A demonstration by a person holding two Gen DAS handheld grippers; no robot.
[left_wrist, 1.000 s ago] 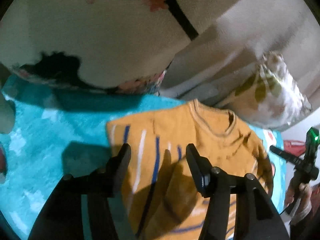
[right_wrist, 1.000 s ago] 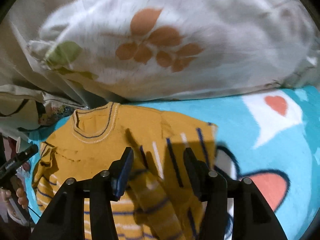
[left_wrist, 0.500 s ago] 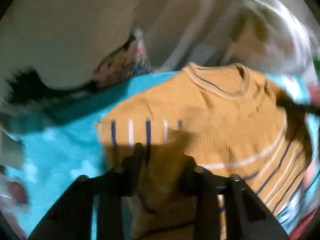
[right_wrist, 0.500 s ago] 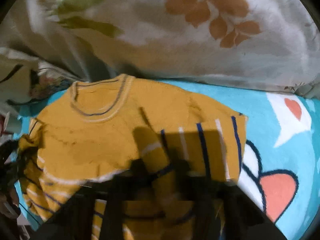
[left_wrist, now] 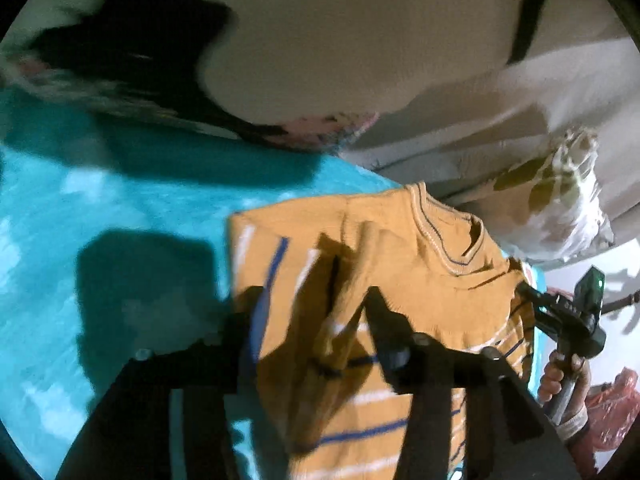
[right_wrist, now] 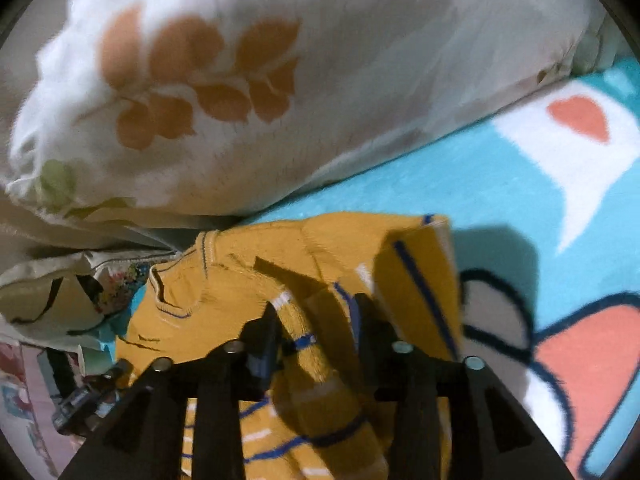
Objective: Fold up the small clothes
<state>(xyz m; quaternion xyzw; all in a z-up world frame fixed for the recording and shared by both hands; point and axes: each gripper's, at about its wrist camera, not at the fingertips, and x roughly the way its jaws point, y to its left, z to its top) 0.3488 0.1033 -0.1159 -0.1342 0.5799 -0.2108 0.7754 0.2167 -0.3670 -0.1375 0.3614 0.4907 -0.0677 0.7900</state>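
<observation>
Both claws now clamped on sweater (left_wrist: 404,264) sleeves, left claw (left_wrist: 316,312), right claw (right_wrist: 316,320), sleeves lifted

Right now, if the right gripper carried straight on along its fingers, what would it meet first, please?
Most likely the mustard striped sweater: its sleeve already lies between the right gripper fingers. Beyond it sits the white leaf-print pillow, though depth is hard to judge.

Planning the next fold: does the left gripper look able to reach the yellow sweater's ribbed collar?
Probably yes: the left gripper is over the mustard-yellow striped knit sweater, and its ribbed collar lies uncovered just ahead.
</observation>
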